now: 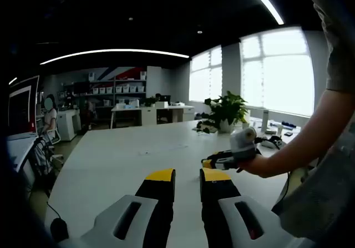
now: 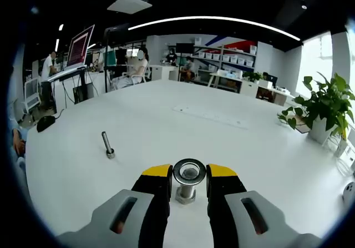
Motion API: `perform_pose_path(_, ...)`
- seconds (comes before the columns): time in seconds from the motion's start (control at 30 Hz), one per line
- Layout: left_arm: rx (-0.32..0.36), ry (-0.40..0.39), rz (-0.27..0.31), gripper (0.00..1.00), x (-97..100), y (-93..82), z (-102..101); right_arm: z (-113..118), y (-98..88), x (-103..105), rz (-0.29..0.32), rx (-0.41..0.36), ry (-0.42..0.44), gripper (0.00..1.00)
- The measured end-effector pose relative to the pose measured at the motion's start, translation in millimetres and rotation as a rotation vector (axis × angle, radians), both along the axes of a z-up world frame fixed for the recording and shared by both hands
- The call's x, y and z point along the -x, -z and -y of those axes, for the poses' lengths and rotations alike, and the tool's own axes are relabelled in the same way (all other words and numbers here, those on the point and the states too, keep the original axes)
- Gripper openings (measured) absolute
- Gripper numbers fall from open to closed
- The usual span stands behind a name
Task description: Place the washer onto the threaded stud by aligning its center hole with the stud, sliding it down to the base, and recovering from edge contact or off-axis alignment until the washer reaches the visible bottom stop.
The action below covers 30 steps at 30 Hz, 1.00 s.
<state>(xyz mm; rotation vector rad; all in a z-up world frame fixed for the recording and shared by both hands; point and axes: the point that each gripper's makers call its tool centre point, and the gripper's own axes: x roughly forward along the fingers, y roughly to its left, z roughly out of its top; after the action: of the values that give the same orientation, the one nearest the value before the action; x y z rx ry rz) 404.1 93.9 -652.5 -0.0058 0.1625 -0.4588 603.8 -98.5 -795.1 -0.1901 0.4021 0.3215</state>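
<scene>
- My right claw (image 2: 187, 175), right gripper view: yellow-tipped jaws narrowed onto the washer (image 2: 189, 172), one jaw at each side of its rim. Held, face tilted toward the camera.
- The washer sits at the top of the threaded stud (image 2: 186, 191), which stands upright on a hex base on the white surface (image 2: 233, 148), directly between my jaws. I cannot tell whether the stud tip has entered the centre hole. The washer is high on the stud, well above the base.
- A second bolt (image 2: 107, 145) stands upright on the surface, off to the left of the claw and well apart from it.
- Further out: a potted plant (image 2: 324, 106) at the surface's right edge, a raised monitor (image 2: 80, 47) at the left, seated people at desks beyond, shelves with white bins (image 2: 230, 55) along the back wall.
- My left claw (image 1: 187, 176), left gripper view: jaws part-way apart with a narrow gap, nothing between them, held above the bare surface (image 1: 122, 159).
- In that same view my right hand (image 1: 256, 165) comes in from the right, carrying the right claw (image 1: 206, 163) low over the surface.
- Behind it: a potted plant (image 1: 226, 110) and small items near bright windows (image 1: 277, 70).
</scene>
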Motion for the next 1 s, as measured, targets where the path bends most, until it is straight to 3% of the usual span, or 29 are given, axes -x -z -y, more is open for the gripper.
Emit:
perform_pose_path(0.5,-0.001,-0.002,-0.001,0.15,-0.1,0.4,-0.5,2.1,8.6,-1.6,-0.031,-0.002,-0.001,0.25)
perform_pose_path(0.57,0.001,-0.002,-0.004,0.15,0.0,1.0,-0.4,3.7,5.7,-1.6,-0.024,0.008,0.0,0.18)
perform_pose_path(0.6,0.001,-0.002,-0.003,0.15,-0.1,0.9,-0.5,0.7,5.7,-1.6,-0.035,-0.024,0.001,0.18)
perform_pose_path(0.7,0.002,-0.003,-0.002,0.15,0.0,0.4,-0.8,-2.4,8.2,2.3,-0.048,0.004,-0.016,0.21)
perform_pose_path(1.0,0.006,-0.005,-0.001,0.15,-0.1,-0.2,-1.7,-4.1,7.7,4.5,-0.042,-0.005,-0.014,0.24)
